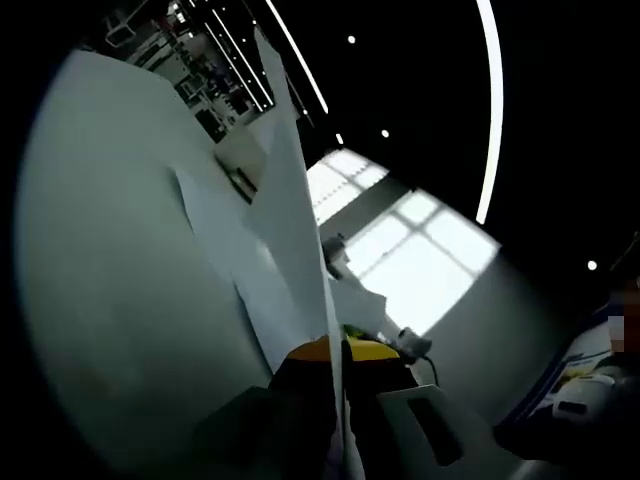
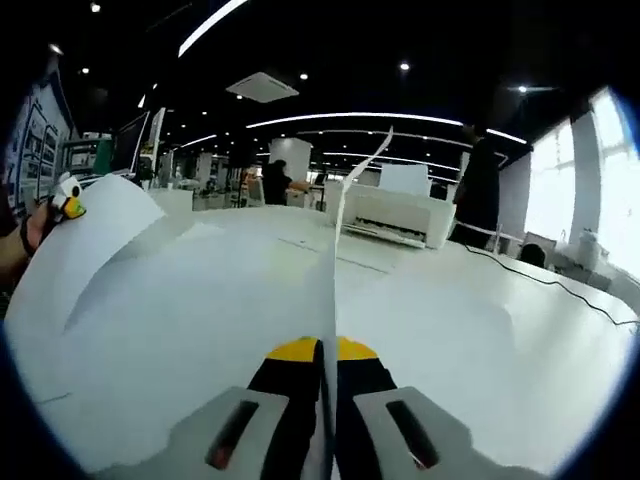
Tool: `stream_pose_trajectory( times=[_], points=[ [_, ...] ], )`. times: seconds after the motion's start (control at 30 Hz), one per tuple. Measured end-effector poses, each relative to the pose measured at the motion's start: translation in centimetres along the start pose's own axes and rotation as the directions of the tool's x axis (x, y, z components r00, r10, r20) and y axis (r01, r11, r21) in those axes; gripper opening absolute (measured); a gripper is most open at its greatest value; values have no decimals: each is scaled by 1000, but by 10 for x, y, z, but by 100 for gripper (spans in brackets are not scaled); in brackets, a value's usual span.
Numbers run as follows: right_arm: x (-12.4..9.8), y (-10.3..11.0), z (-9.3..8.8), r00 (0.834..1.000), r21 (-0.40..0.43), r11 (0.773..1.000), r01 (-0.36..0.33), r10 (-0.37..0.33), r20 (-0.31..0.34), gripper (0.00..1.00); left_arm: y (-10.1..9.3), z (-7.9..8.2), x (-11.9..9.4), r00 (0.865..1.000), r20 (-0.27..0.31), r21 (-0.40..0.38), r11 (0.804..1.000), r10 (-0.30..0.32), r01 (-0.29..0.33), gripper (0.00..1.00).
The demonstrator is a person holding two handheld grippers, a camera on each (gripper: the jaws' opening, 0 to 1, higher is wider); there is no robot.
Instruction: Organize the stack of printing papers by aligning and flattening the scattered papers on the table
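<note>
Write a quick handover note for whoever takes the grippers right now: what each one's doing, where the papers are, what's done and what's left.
Left gripper: shut on a sheet seen edge-on, lifted, camera tilted toward the ceiling.
Right gripper: shut on a sheet's edge, held upright over the table.
More papers curl at the table's left; a printer sits behind.
Done: sheets gripped. Left: square the edges, lay them flat.

Each hand-held gripper [image 2: 327,400] has yellow-tipped black jaws (pale grey housings behind, red-marked on the right).
</note>
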State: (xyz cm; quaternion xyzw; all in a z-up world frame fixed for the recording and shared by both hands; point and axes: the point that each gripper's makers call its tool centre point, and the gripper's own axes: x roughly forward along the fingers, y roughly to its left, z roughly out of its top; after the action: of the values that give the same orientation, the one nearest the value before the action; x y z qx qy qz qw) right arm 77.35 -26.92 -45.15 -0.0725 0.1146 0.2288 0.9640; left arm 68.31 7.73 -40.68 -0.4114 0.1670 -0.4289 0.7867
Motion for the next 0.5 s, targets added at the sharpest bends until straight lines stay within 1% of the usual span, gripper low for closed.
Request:
stream_pose_trajectory(
  times=[0.07,0.13,0.27,0.37,0.5],
  points=[
    [-1,0,2,1000,18,1000,-3,3,6,0,0,0,0,1000,0,-1,1000,-1,1,6],
    [-5,4,6,1000,25,1000,-10,10,21,0,-1,-1,0,1000,-1,-3,1000,-3,3,6],
    [-8,10,17,999,26,999,-26,25,48,0,-1,-1,0,1000,1,-6,1000,-5,5,6],
    [-13,18,25,997,23,999,-39,38,66,0,-1,-1,0,1000,2,-7,1000,-6,6,6],
    [-17,21,32,995,53,997,-61,56,88,0,-1,-1,0,1000,3,-7,1000,-5,5,6]
  ],
)
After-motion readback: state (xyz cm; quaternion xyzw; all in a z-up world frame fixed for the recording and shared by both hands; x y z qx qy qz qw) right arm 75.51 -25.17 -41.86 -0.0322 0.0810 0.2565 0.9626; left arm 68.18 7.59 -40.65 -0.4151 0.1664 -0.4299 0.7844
